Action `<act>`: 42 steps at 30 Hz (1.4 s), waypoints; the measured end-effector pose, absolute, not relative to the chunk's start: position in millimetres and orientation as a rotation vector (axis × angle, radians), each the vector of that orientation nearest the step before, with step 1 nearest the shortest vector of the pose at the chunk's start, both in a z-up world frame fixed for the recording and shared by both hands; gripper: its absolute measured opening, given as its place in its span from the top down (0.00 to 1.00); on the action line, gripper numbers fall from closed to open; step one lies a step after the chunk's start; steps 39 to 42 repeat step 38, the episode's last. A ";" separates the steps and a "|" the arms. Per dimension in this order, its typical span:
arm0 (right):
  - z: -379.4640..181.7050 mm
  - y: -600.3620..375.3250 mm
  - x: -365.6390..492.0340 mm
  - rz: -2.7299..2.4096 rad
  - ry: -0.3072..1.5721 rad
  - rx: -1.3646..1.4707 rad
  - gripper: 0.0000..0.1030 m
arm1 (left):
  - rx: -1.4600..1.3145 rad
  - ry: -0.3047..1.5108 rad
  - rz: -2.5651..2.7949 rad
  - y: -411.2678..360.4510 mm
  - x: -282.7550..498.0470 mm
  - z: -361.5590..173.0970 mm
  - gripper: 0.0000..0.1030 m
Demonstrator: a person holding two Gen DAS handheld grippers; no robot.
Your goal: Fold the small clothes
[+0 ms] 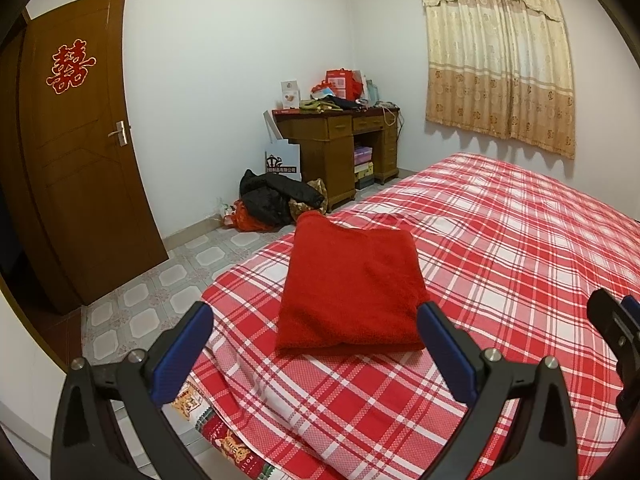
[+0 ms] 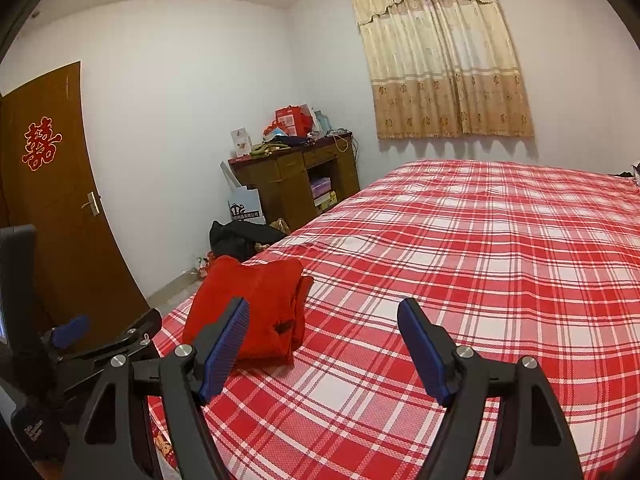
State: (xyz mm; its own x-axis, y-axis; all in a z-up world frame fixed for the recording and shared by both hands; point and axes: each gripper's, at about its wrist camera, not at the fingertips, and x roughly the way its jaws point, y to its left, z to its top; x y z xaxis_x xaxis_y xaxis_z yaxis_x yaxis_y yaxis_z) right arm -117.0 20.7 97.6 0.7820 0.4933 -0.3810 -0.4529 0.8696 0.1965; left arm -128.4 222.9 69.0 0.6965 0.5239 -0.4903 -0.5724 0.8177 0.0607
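At the near corner of the bed, the left tongs (image 1: 316,316) stand spread wide with nothing between their blue pads (image 1: 448,356), hanging just short of a folded red garment (image 1: 348,284) and not touching it. To their right the right tongs (image 2: 322,312) are likewise spread and empty, held over bare bedcover, with the garment off to their left. From the left wrist view only a dark edge of the right tongs shows at the right border.

The garment lies flat on the red-and-white plaid bedcover (image 2: 460,264), folded into a compact rectangle, its folded layers showing along the right side in the right wrist view. It sits close to the bed's left edge, above the tiled floor (image 1: 160,292).

Beyond the bed a wooden bench (image 1: 336,140) with drawers stands against the white wall, piled with boxes and red bags. A heap of dark clothing (image 1: 276,196) lies on the floor beside it. A brown door (image 1: 84,152) with a red paper ornament (image 1: 70,68) is on the left, and a beige curtain (image 1: 500,60) hangs on the right.
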 end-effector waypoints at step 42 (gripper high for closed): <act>94.2 15.9 -112.5 0.487 0.455 0.116 0.25 | -0.101 0.576 0.577 226.3 -116.4 61.7 0.00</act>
